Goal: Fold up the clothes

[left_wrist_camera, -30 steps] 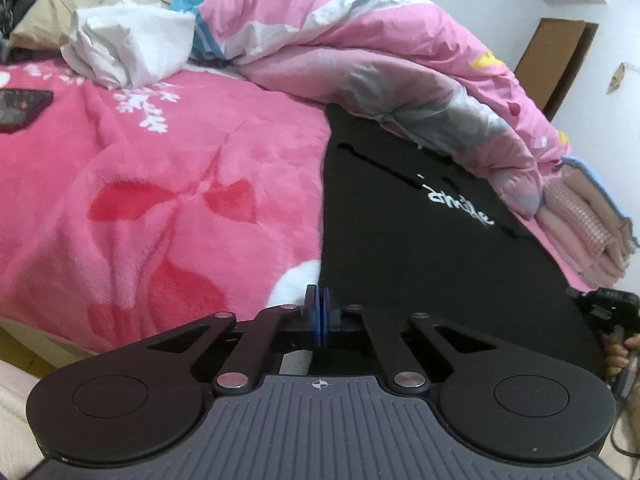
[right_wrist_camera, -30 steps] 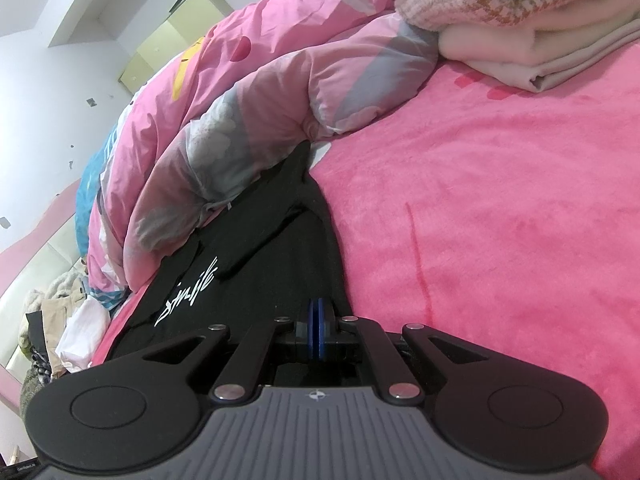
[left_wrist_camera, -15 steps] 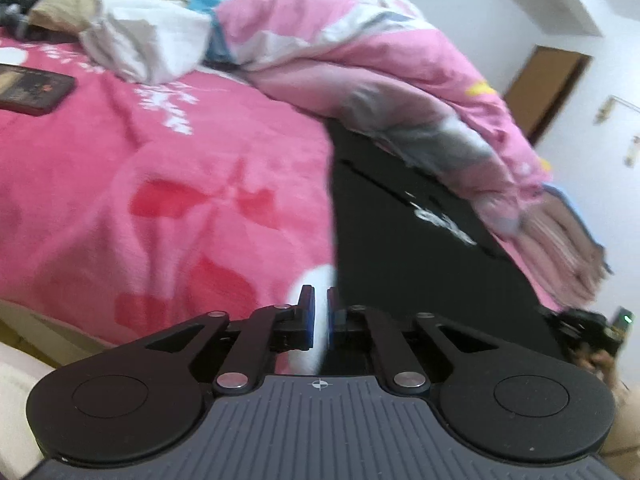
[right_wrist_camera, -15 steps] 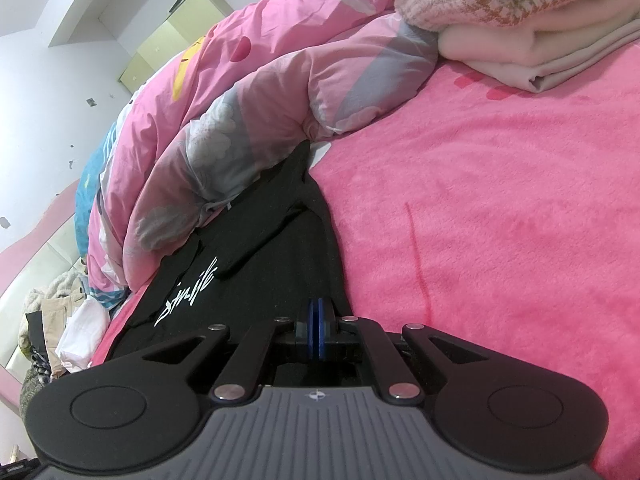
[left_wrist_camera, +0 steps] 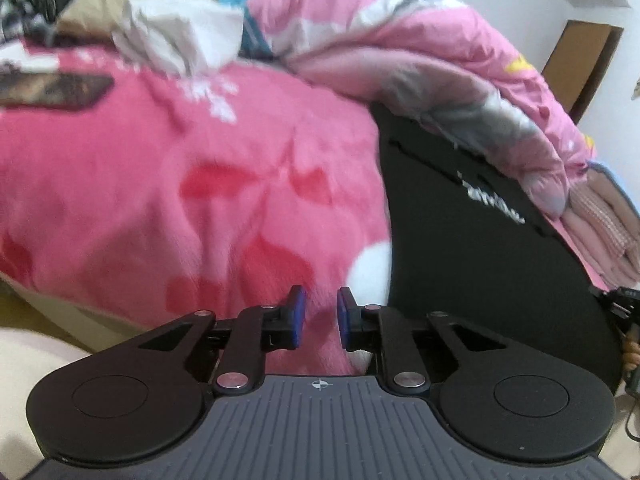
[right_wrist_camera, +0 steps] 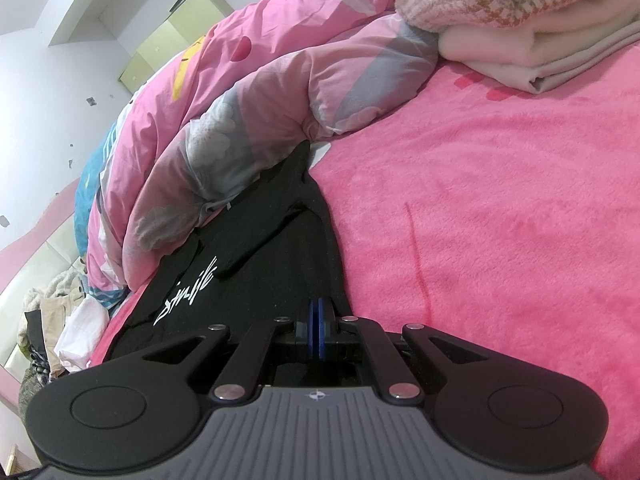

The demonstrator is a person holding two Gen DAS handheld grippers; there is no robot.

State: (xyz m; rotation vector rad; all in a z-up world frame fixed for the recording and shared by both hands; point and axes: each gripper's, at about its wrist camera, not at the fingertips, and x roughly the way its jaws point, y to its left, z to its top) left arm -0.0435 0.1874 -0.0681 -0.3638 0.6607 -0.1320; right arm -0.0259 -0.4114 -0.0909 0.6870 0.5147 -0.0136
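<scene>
A black garment [left_wrist_camera: 480,260] with white lettering lies flat on the pink fleece blanket [left_wrist_camera: 160,200], its far side against the rumpled quilt. My left gripper [left_wrist_camera: 321,316] hovers over the blanket just left of the garment's near corner. Its jaws are opening and nothing is between the blue pads [left_wrist_camera: 298,312]. In the right wrist view the right gripper [right_wrist_camera: 319,330] sits at the near edge of the black garment [right_wrist_camera: 260,272], its pads pressed together on the hem. The right gripper [left_wrist_camera: 622,304] and a hand also show at the far right of the left wrist view.
A bunched pink and grey quilt [right_wrist_camera: 280,100] runs along the garment's far side. A stack of folded clothes [right_wrist_camera: 520,20] sits on the blanket beyond it. White crumpled cloth [left_wrist_camera: 176,40] and a dark flat object [left_wrist_camera: 52,88] lie at the left. The bed's edge [left_wrist_camera: 60,300] drops away near left.
The left gripper was shut at the black garment's near corner; its jaws have parted and it has slid left onto the pink blanket. The right gripper has not moved.
</scene>
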